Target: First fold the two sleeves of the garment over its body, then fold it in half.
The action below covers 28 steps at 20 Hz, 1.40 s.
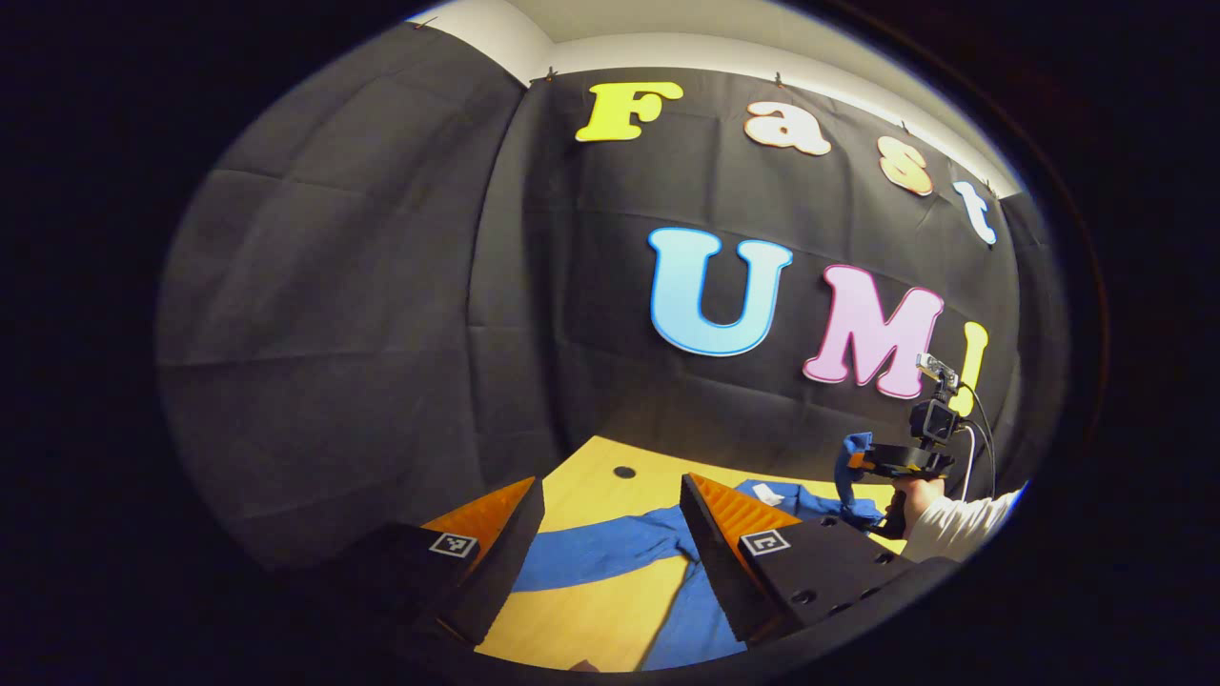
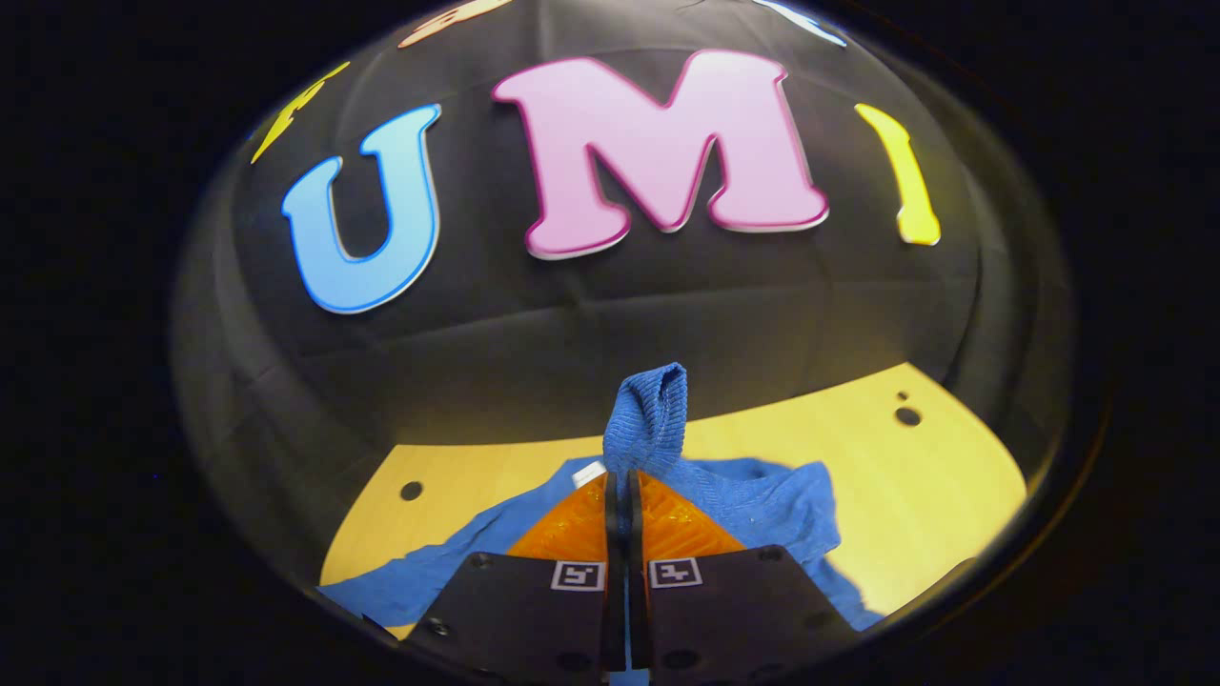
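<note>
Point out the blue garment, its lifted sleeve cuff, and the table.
blue garment (image 1: 600, 551): left gripper view, on its flat-lying sleeve.
sleeve cuff (image 2: 648, 410): right gripper view, on the ribbed end above the gripper.
table (image 2: 915, 495): right gripper view, on bare wood.

Blue knit garment (image 1: 610, 553), long-sleeved, spread loosely and rumpled on the counter (image 2: 915, 495). Small white tag (image 1: 766, 493) at the neck. One sleeve (image 1: 581, 551) lying flat, stretched out sideways. Other sleeve's ribbed cuff (image 2: 648, 419) lifted clear of the counter, standing upright, pinched at its base.
</note>
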Tool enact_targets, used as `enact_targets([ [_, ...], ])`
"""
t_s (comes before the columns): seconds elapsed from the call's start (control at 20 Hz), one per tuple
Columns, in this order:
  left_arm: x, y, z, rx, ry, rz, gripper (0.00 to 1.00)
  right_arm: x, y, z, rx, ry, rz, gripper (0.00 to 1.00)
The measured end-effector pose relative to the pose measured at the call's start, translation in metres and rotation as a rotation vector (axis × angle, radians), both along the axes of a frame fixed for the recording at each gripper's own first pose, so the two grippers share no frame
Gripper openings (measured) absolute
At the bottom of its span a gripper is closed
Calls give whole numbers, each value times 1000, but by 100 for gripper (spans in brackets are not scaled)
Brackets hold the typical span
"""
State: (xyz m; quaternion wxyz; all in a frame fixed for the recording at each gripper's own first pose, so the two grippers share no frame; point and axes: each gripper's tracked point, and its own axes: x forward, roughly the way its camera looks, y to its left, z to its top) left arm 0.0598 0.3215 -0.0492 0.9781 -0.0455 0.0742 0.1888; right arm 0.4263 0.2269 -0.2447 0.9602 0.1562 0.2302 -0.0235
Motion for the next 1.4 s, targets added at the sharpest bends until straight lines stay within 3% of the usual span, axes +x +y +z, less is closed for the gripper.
enact_targets([
  [0.2,-29,18,-12,-25,50,76,83,2,73,-63,28,106,80,3],
  [0.5,-56,23,-11,1,92,140,82,-7,128,-128,181,266,109,3],
  [0.55,-56,23,-11,5,99,142,82,-7,137,-128,218,273,120,5],
  [0.6,-57,22,-13,9,105,143,82,-9,143,-128,247,280,132,21],
  [0.65,-55,20,-12,12,106,142,83,-11,150,-127,282,283,150,10],
  [0.7,-54,18,-11,9,107,137,82,-13,156,-122,321,288,170,10],
  [0.8,-47,10,-9,4,103,122,83,-16,169,-111,382,278,211,29],
  [0.85,-43,6,-7,4,98,112,82,-14,170,-105,394,255,226,49],
  [0.9,-41,3,-7,7,97,102,83,-14,166,-99,386,244,232,44],
  [0.95,-37,1,-9,8,96,93,82,-16,162,-95,375,243,240,57],
  [1.0,-34,0,-11,3,93,84,83,-20,155,-89,357,236,255,58],
  [1.05,-30,0,-15,-2,92,79,83,-24,147,-79,325,216,275,80],
  [1.1,-27,4,-23,-7,93,76,82,-27,138,-66,283,179,299,81],
  [1.15,-22,8,-31,-14,104,74,82,-35,128,-51,244,143,326,69],
  [1.2,-21,17,-42,-30,129,91,82,-50,121,-31,220,112,367,81],
  [1.25,-18,25,-52,-46,155,99,83,-71,116,-12,211,80,423,70],
  [1.3,-15,31,-61,-59,169,101,82,-91,106,9,178,37,475,82],
  [1.35,-9,38,-67,-65,175,102,83,-111,89,28,128,-11,506,86],
  [1.4,-5,46,-77,-73,181,103,83,-130,69,43,82,-48,528,75],
])
